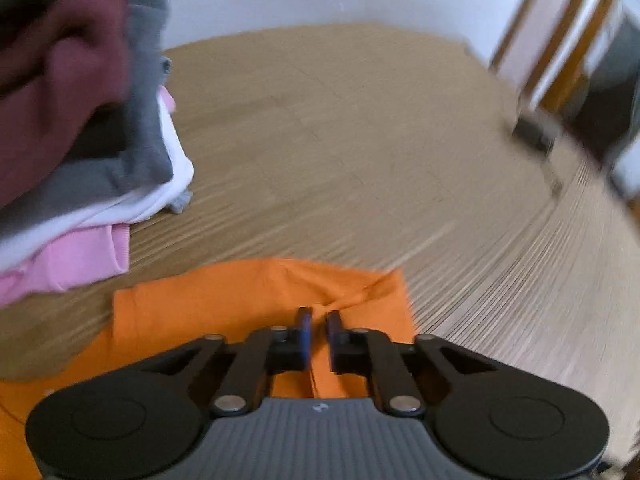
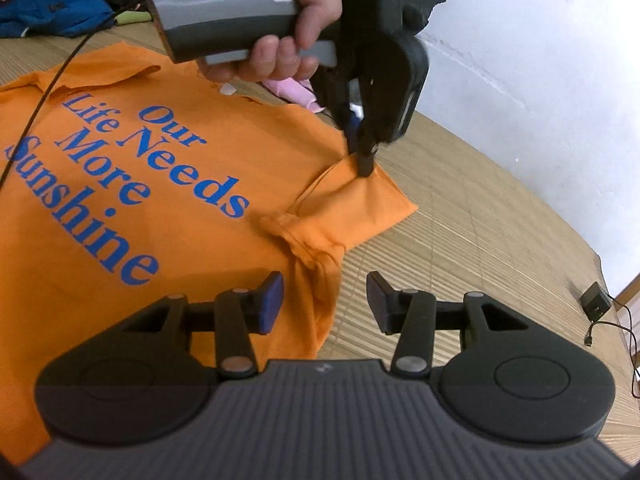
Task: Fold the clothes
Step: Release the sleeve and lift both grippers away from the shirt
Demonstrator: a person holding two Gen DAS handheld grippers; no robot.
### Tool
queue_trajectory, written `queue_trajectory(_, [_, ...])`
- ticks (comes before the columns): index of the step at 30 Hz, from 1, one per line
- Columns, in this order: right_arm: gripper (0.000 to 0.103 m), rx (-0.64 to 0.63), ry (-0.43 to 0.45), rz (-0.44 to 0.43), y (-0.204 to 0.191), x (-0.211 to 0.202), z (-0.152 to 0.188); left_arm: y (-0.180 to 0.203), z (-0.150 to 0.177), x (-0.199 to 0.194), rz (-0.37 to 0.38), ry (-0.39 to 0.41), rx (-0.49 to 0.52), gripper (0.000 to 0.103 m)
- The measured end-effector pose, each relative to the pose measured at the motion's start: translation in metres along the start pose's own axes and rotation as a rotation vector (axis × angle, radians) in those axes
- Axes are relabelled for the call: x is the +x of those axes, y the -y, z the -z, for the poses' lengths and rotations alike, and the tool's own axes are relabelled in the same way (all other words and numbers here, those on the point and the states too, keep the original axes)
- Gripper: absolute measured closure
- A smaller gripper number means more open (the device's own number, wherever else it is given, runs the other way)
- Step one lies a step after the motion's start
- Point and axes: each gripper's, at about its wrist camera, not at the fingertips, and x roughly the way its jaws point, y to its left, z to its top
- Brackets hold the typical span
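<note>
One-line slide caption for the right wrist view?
Left gripper pinches the orange shirt's sleeve; the open right gripper hovers nearby.

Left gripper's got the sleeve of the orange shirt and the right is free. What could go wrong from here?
1. The left gripper pinches only a small bunch of the orange shirt sleeve; it may slip out when pulled.
2. The right gripper hangs open over the frayed collar and could snag it.
3. The stacked clothes lie close and could be knocked over.
</note>
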Motion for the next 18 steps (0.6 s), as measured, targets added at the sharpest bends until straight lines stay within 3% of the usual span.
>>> queue_trajectory(4, [0.055, 0.008, 0.01, 0.001, 0.001, 0.0, 0.002, 0.006, 0.006, -0.012, -0.064, 0.055, 0.008, 0.097])
queue_trajectory(12, [0.053, 0.031, 0.005, -0.003, 0.003, -0.007, 0.004, -0.013, 0.023, -0.021, -0.181, 0.095, -0.164, 0.098])
queue_trajectory(16, [0.052, 0.198, -0.011, -0.012, 0.025, -0.013, 0.012, -0.025, 0.039, -0.023, -0.232, 0.106, -0.234, 0.096])
queue_trajectory(18, [0.051, 0.291, -0.018, -0.016, 0.036, -0.017, 0.018, -0.028, 0.04, -0.02, -0.241, 0.062, -0.22, 0.085])
